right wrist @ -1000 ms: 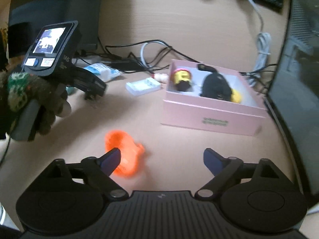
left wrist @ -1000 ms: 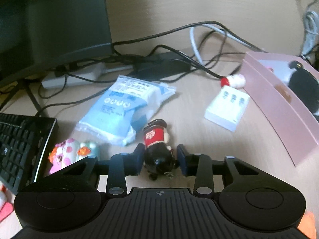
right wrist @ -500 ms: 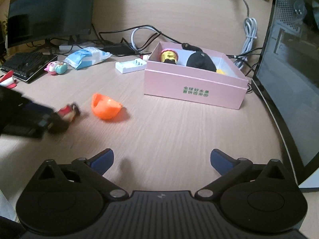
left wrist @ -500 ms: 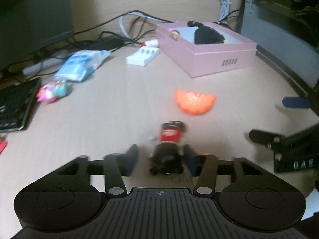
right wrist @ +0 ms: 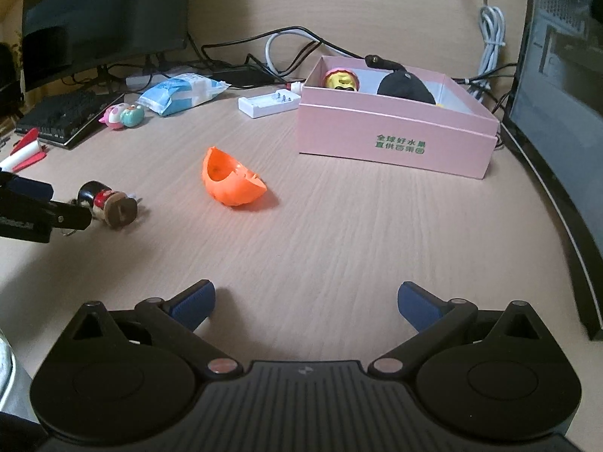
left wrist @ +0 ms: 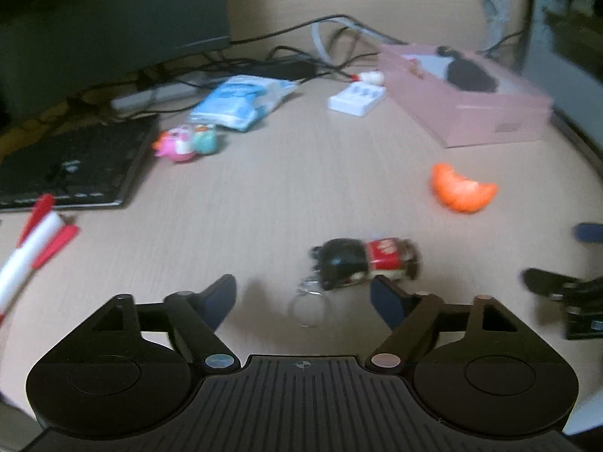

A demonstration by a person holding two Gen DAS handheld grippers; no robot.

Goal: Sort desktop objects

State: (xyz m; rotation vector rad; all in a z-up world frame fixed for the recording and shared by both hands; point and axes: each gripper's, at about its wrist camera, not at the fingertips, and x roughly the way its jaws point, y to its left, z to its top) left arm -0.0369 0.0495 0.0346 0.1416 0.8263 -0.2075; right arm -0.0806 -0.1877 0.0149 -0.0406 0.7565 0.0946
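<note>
Left tongs (left wrist: pixel 303 295) wide, jaws have just been opening, pads not pressing anything. Small figurine keychain with black round head and red body (left wrist: pixel 363 263) lies on its side on the wooden bench (left wrist: pixel 264 196), just ahead of the tongs and nearer the right-hand finger; its metal key ring (left wrist: pixel 307 310) sits between the fingers. Cannot tell if the right-hand finger touches the figurine; view is blurred.

Right tongs (right wrist: pixel 305 303) wide, nothing between the fingers, only bare bench under them. Their tips also show at the right edge of the left wrist view.

Ahead and to the right of the left tongs: orange plastic half-shell (left wrist: pixel 461 190), open side up in the right wrist view, apart from the figurine. Further out on the same side: pink open cardboard box (right wrist: pixel 395 139) with green print on the front wall, holding a yellow-faced toy with a pink cap (right wrist: pixel 341 79) and a black rounded object (right wrist: pixel 405 86).

Just left of the box: white rectangular plastic tray (right wrist: pixel 267 103). Left of that: blue and white plastic packet (right wrist: pixel 181 92). Nearer the left tongs than the packet: pink and teal toy pair (right wrist: pixel 122 115) beside the black keyboard (right wrist: pixel 60 118). Far left of the left tongs: red and white rocket-shaped toy (left wrist: pixel 34 239). At the back: dark monitor (right wrist: pixel 105 11) and tangled black cables (right wrist: pixel 264 56).
</note>
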